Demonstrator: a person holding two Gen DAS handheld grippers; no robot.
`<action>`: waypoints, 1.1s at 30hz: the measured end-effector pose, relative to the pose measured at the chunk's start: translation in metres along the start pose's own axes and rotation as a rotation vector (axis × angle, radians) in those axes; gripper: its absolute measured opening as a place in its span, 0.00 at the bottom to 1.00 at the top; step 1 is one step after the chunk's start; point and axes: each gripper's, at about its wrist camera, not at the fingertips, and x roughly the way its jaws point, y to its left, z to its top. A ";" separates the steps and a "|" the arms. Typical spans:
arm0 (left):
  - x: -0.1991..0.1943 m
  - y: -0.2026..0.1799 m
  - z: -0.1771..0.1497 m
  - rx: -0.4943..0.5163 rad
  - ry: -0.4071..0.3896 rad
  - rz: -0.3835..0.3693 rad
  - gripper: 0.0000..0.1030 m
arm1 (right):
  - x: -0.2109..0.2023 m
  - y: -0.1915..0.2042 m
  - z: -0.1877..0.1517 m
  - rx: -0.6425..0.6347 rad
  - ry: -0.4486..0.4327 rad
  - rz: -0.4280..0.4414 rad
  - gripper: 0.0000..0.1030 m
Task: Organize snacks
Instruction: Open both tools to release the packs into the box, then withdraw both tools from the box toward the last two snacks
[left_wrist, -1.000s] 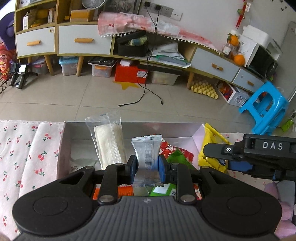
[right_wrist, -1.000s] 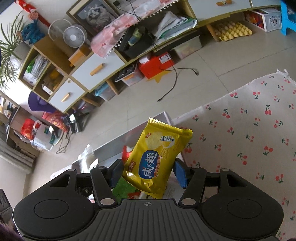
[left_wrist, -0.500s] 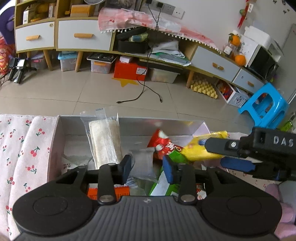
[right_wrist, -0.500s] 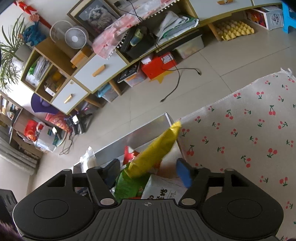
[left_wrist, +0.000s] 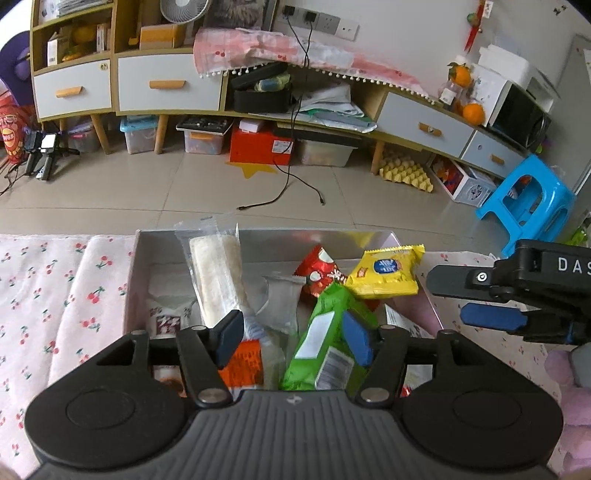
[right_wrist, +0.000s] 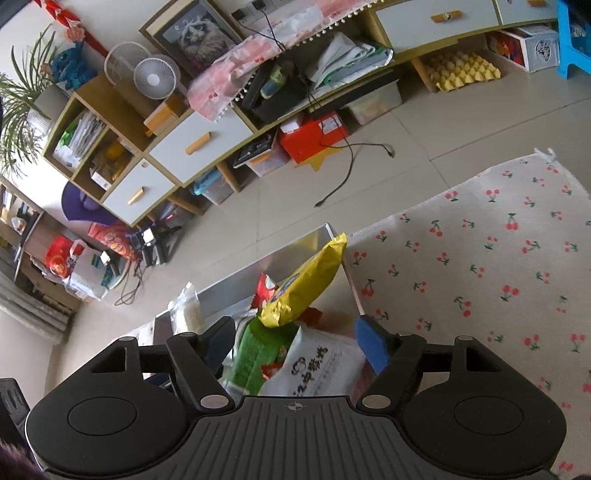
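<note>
A grey box (left_wrist: 258, 240) on the cherry-print cloth holds several snack packets. Among them are a clear packet with a white bar (left_wrist: 218, 273), a silver packet (left_wrist: 280, 306), a red one (left_wrist: 321, 273), a green one (left_wrist: 328, 339) and a yellow one (left_wrist: 388, 273). My left gripper (left_wrist: 293, 339) hovers over the box with its jaws opening; the silver packet lies loose below them. My right gripper (right_wrist: 297, 343) is also opening, and the yellow packet (right_wrist: 306, 284) leans free against the box's right wall. In the left wrist view the right gripper (left_wrist: 447, 295) hangs beside that wall.
The cherry-print cloth (right_wrist: 480, 258) spreads right of the box and also to its left (left_wrist: 55, 295). Behind the box the table ends and the tiled floor drops away. A pink soft object (left_wrist: 569, 373) lies at the near right. A blue stool (left_wrist: 528, 199) stands on the floor.
The left gripper let go of the silver packet, which dropped into the box. The right gripper released the yellow packet, which fell against the box's right wall. Both jaws spread wider.
</note>
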 end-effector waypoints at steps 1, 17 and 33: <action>-0.003 0.001 -0.001 -0.001 -0.001 0.002 0.57 | -0.004 0.000 -0.002 -0.001 -0.001 -0.002 0.73; -0.051 -0.010 -0.036 0.037 0.002 0.022 0.71 | -0.057 0.008 -0.043 -0.063 0.006 -0.031 0.78; -0.078 -0.014 -0.075 0.065 0.026 0.021 0.88 | -0.086 0.017 -0.091 -0.170 0.035 -0.051 0.84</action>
